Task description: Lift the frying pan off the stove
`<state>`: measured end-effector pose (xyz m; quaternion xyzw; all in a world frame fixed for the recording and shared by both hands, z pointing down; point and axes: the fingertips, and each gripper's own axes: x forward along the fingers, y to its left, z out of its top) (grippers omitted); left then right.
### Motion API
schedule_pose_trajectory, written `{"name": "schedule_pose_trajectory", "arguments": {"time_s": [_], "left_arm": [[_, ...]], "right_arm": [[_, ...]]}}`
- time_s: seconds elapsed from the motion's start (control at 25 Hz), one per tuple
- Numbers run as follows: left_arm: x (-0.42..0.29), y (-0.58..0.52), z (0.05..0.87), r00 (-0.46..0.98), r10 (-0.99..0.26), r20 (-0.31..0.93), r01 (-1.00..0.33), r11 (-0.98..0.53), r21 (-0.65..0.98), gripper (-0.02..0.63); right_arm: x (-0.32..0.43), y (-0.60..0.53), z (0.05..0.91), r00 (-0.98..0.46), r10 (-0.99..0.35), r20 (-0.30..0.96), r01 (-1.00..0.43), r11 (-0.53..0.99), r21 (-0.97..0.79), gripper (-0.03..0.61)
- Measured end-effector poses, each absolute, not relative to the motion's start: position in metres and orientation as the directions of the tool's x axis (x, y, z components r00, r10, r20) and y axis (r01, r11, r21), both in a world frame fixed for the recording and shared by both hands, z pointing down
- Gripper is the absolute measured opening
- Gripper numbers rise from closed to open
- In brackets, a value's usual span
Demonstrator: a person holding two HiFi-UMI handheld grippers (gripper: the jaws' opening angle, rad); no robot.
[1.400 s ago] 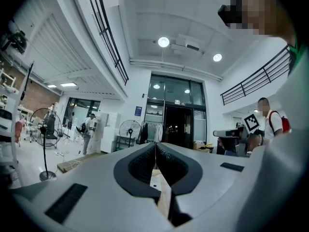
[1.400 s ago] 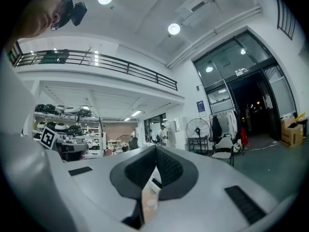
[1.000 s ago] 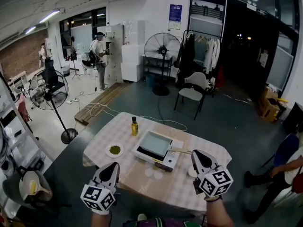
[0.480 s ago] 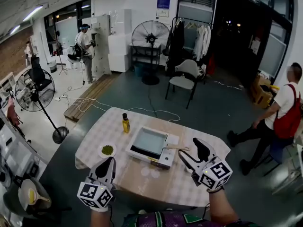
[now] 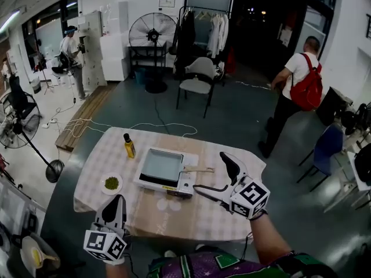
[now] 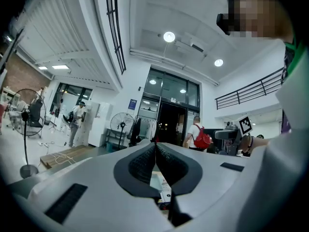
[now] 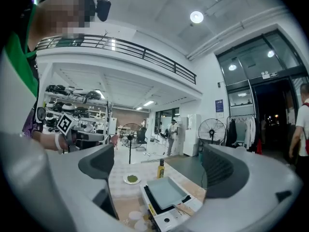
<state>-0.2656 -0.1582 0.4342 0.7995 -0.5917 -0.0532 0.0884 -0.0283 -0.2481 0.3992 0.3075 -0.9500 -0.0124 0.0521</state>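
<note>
**Big open hall, checked table (image 5: 87, 172): pan on stove, right gripper open and lining up**

The frying pan (image 5: 162, 165), square and pale, sits flat on the stove (image 5: 186, 185) mid-table. Its handle (image 5: 198, 169) sticks out toward the right gripper's side. An oil bottle (image 5: 129, 146) stands just beside the stove and a dish (image 5: 111, 183) of green stuff is near it. Neither blocks the approach.

The right gripper (image 5: 210, 172) has just been opening and now stands wide with nothing between the jaws. In its own view the pan and stove lie ahead and low, framed between the jaws but apart from them, so there's no contact yet. In the head view the handle end overlaps the jaw gap, and depth there can't be told.

The left gripper (image 6: 155, 161) has its jaws together and empty, at the near table edge, well apart from the pan.

Judgement: this is the approach step. Come in level along the handle, seat the pads around its outer part, and close firmly before lifting. Lift straight up and keep the pan flat so the stove isn't dragged.
</note>
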Motion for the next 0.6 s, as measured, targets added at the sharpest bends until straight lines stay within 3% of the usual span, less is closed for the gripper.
{"name": "schedule_pose_trajectory", "arguments": {"time_s": [0.6], "left_arm": [[-0.239,-0.171,0.434,0.363,-0.931,0.027,-0.912,-0.349,0.215,0.023]], "right_arm": [[-0.013,-0.24,0.442,-0.803,-0.548,0.236,-0.552,0.832,0.054,0.571]]}}
